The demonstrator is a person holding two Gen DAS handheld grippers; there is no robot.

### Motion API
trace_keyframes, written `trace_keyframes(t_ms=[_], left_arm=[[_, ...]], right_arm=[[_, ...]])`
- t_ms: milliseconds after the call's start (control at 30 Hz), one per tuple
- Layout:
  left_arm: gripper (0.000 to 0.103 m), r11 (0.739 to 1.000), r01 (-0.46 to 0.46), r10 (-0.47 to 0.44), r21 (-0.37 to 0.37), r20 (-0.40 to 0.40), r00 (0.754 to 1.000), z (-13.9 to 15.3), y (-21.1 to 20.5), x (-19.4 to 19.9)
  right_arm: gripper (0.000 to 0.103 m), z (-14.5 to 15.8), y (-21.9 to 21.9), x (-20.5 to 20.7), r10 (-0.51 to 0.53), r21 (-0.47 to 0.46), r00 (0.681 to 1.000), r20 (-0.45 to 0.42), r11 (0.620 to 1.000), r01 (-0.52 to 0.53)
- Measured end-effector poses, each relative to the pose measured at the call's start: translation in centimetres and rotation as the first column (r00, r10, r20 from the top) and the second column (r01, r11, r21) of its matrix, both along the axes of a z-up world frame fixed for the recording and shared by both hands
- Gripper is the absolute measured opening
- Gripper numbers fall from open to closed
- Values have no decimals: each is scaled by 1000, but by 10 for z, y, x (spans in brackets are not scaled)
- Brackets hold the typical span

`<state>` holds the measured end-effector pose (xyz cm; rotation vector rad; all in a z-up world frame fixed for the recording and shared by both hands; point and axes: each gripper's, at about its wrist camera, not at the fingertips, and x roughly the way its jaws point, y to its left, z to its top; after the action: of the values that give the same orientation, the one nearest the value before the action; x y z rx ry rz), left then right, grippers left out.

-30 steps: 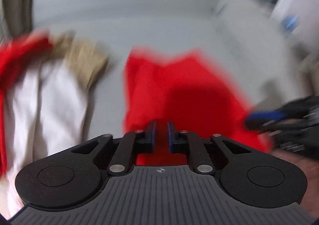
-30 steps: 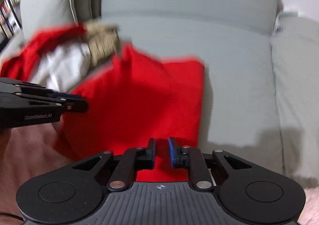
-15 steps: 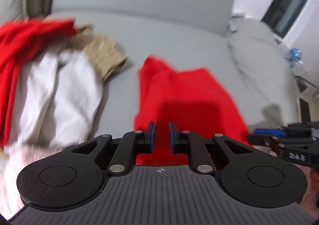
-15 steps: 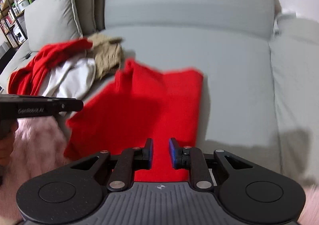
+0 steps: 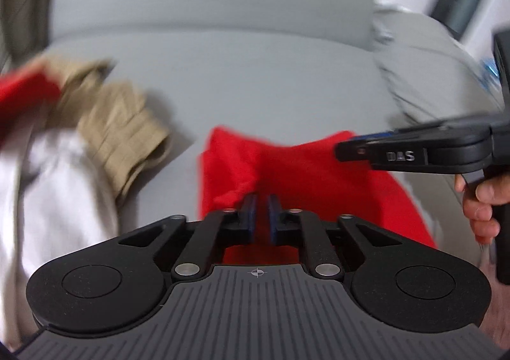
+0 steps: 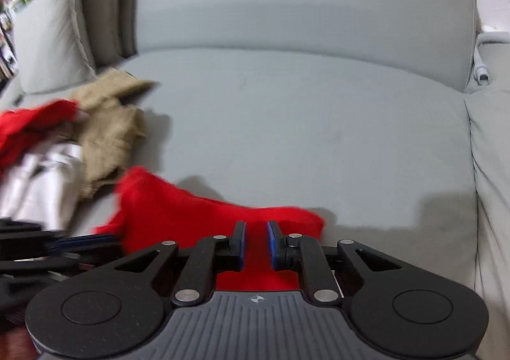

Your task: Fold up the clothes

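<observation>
Right now the bright red knit garment (image 5: 306, 181) lies on the seat of the grey fabric sofa (image 6: 302, 124), w/ its near edge bunched up by both tools. Left tongs (image 5: 258, 213): blue-padded fingers (image 5: 250, 212) stand close together w/ red cloth filling the narrow gap, so they look clamped on the near-left edge of the garment; a fold of red rises just left of them. Right tongs (image 6: 256, 242): fingers a bit further apart, red cloth between them too, but can't tell if the pads really pinch it. In the left wrist view the right tongs reach in from the right side over the garment's far right corner, a person's hand (image 5: 483, 204) wrapped on the handle. Left of the garment, apart from it, sits a pile: tan ribbed garment (image 6: 108, 133) on top, white cloth (image 5: 54, 188) below, another red piece (image 6: 35, 124) at the far left. Pale grey cushions (image 6: 54, 28) lean in the sofa's left corner. Pile is blurred in both views.
</observation>
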<state>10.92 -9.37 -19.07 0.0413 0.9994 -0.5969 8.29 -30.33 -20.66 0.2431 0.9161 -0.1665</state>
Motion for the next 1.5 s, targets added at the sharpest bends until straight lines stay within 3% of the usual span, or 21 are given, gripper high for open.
trace_keyframes(t_ms=[133, 200, 233, 333, 400, 500, 567, 633, 733, 767, 800, 867, 967, 1067, 1100, 1200, 1267, 1400, 1500], left_arm=[[6, 995, -77, 76, -60, -18, 997, -4, 16, -5], [7, 989, -122, 119, -86, -36, 992, -1, 24, -5], [13, 984, -160, 157, -82, -40, 987, 2, 31, -5], [18, 965, -245, 240, -91, -61, 969, 13, 55, -4], [18, 966, -222, 218, -130, -46, 975, 23, 61, -4], [18, 985, -60, 69, -160, 54, 996, 44, 38, -6], [18, 986, 89, -74, -139, 111, 991, 48, 4, -2], [20, 985, 157, -147, -77, 129, 981, 39, -20, 4], [16, 992, 121, -126, 47, 117, 985, 10, -35, 22], [13, 992, 54, -65, 113, 90, 994, -8, -30, 33], [8, 994, 35, -42, 105, 66, 997, -17, -22, 37], [8, 998, 10, -12, 66, 31, 999, -25, -8, 44], [8, 996, 1, -6, 88, 54, 999, -14, -10, 42], [19, 995, -65, 57, 82, 99, 994, 6, 0, 33], [22, 995, -65, 57, 72, 108, 992, 13, 3, 29], [33, 997, -55, 50, 47, 107, 993, 33, 14, 12], [33, 999, -11, 8, 43, 72, 997, 45, 16, -10], [33, 994, 70, -72, 80, 27, 997, 46, 4, -43], [36, 980, 124, -129, 158, 26, 991, 31, -1, -64]], right_arm=[[7, -20, -16, 7, -68, -4, 998, -9, 998, 68], [10, -14, -16, 1, -76, -41, 997, -16, 996, 75], [15, -10, -18, -4, -88, -49, 996, -13, 995, 88], [15, 2, -28, -22, -120, -31, 993, 0, 992, 120], [15, 9, -31, -31, -114, 0, 993, 17, 993, 114], [16, 16, -22, -27, -53, 14, 998, 43, 999, 52], [16, 16, -9, -17, 8, 16, 999, 51, 1000, -9], [15, 13, 2, -4, 66, 12, 997, 52, 998, -66], [13, -1, 9, 15, 110, 0, 994, 19, 994, -110], [11, -8, 8, 17, 116, -39, 993, 8, 993, -116], [7, -14, 7, 18, 122, -78, 993, -3, 990, -121], [6, -19, 2, 18, 119, -104, 993, -4, 987, -119], [3, -10, -3, 11, 67, -98, 998, -8, 993, -67], [14, 5, -9, -5, 8, -84, 1000, 4, 996, -7], [19, 13, -10, -15, -13, -72, 1000, 16, 997, 14], [20, 30, -5, -42, -28, -16, 999, 42, 999, 28], [20, 39, 8, -60, -10, 11, 999, 45, 1000, 9], [20, 45, 44, -84, 78, 27, 997, 28, 997, -79], [19, 32, 67, -93, 124, -4, 992, -32, 992, -124]])
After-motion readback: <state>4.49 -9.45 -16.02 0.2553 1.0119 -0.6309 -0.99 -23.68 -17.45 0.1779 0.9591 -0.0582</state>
